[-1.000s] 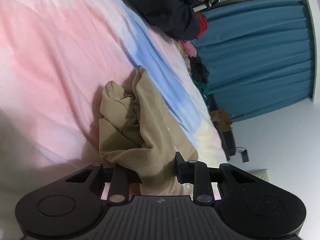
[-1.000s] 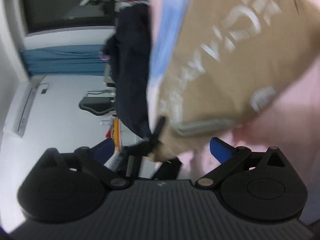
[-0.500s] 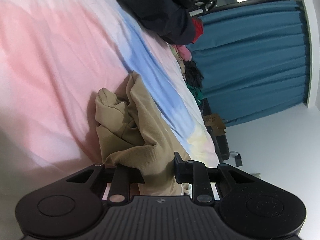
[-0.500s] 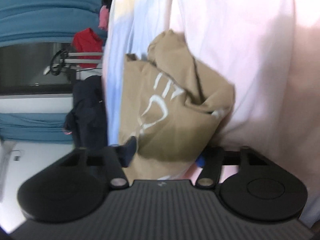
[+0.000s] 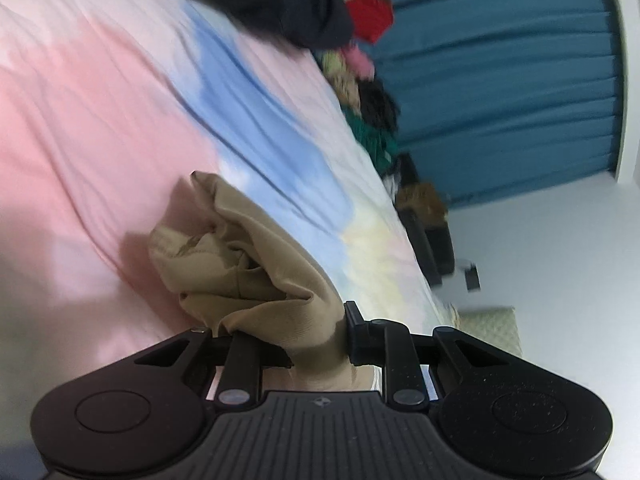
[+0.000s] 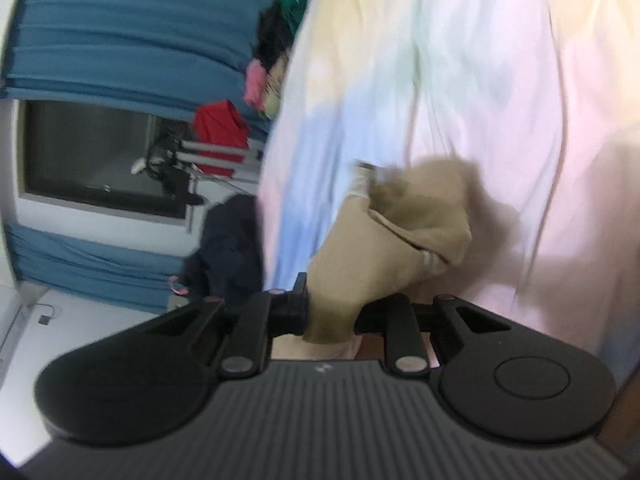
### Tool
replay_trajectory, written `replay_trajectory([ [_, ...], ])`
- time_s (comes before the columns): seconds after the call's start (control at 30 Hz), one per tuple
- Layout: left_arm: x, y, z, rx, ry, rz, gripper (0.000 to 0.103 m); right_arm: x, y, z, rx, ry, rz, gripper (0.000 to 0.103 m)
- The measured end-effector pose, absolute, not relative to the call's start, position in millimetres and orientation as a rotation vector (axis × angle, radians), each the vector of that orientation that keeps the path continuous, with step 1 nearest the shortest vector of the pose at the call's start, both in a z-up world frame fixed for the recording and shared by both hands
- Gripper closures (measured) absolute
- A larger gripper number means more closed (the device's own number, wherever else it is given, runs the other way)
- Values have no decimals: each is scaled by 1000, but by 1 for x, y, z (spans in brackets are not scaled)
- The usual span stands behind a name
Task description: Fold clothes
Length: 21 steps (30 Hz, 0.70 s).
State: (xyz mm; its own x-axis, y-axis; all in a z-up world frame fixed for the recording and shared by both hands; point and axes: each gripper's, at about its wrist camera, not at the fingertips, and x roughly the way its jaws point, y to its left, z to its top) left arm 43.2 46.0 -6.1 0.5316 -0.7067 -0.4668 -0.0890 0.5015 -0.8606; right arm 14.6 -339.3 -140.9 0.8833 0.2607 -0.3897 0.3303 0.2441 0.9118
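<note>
A tan garment (image 5: 240,248) lies bunched on the pink, blue and yellow bed sheet (image 5: 100,120). My left gripper (image 5: 316,336) is shut on one edge of it, and the cloth rises off the sheet into the jaws. In the right wrist view the same tan garment (image 6: 408,224) hangs crumpled from my right gripper (image 6: 332,312). Its jaws are closing, with a thick fold of the cloth squeezed between them. A bit of white print or trim shows on the far folds. This view is blurred.
A dark navy garment (image 5: 280,4) lies at the far end of the bed sheet (image 6: 480,80). A red garment (image 5: 370,16) and a pile of mixed clothes (image 5: 372,112) sit off the bed's edge, in front of teal curtains (image 5: 500,80). A window (image 6: 100,156) shows in the right wrist view.
My right gripper went from wide open to closed on the garment's edge and swung round. Both grippers rose, and the garment gathered into a tighter bunch.
</note>
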Motion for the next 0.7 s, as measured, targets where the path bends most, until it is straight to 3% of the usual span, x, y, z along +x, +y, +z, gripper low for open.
replay_trajectory([
  [0.37,125,-123,49,-897,1107,-494,80,46,-479,-79,1320,422,-189,81],
  [0.7,276,-295,74,-866,989,-658,80,160,-615,-36,1082,250,-271,81],
])
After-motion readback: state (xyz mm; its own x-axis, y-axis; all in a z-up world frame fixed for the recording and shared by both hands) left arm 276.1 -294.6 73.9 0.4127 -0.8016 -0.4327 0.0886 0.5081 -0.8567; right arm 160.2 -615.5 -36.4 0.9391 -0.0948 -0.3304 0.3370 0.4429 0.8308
